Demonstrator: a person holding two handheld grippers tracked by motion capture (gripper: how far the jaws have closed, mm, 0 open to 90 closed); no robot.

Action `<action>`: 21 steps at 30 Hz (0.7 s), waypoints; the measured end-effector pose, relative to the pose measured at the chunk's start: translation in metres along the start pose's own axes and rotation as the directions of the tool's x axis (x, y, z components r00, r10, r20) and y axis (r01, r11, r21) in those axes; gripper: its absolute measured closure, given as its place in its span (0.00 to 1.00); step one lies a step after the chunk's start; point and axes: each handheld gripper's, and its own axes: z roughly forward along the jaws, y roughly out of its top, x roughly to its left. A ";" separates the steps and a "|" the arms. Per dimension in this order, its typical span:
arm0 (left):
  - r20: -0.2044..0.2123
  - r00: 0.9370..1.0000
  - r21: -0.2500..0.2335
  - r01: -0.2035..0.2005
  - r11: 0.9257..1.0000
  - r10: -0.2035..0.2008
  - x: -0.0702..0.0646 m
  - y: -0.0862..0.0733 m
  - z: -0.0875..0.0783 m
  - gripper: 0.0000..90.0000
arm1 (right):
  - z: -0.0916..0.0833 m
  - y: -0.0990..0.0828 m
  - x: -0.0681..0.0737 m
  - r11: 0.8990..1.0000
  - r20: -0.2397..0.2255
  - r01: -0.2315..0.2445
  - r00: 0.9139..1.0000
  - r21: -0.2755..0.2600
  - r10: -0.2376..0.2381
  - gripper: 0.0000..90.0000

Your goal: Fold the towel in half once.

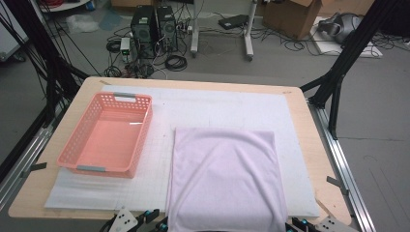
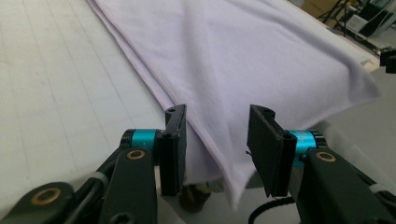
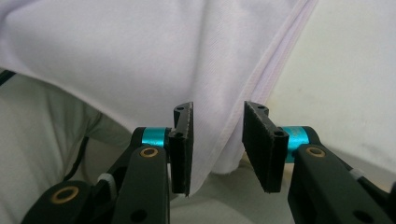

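Both claws sit at the near edge of the lilac cloth (image 1: 225, 179), left claw (image 2: 217, 140) parted around its left corner, right claw (image 3: 217, 140) parted around its right corner, pink basket (image 1: 72, 145) left of it on the tabletop (image 1: 300, 125).

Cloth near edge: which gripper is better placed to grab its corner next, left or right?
Roughly even, slight edge to the left. The left gripper has the cloth corner hanging squarely between its open jaws. The right gripper is also open, with its corner sitting nearer one jaw.
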 end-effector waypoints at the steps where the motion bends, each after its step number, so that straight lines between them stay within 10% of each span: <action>1: -0.002 1.000 0.000 0.000 1.000 0.000 0.002 0.002 0.003 0.64 | 0.002 0.001 -0.002 1.000 0.008 0.003 1.000 0.000 -0.003 0.70; 21: 0.011 1.000 0.034 0.004 0.999 -0.005 0.051 0.051 0.077 0.70 | 0.058 0.053 -0.052 0.999 0.072 -0.039 0.997 -0.030 0.041 0.84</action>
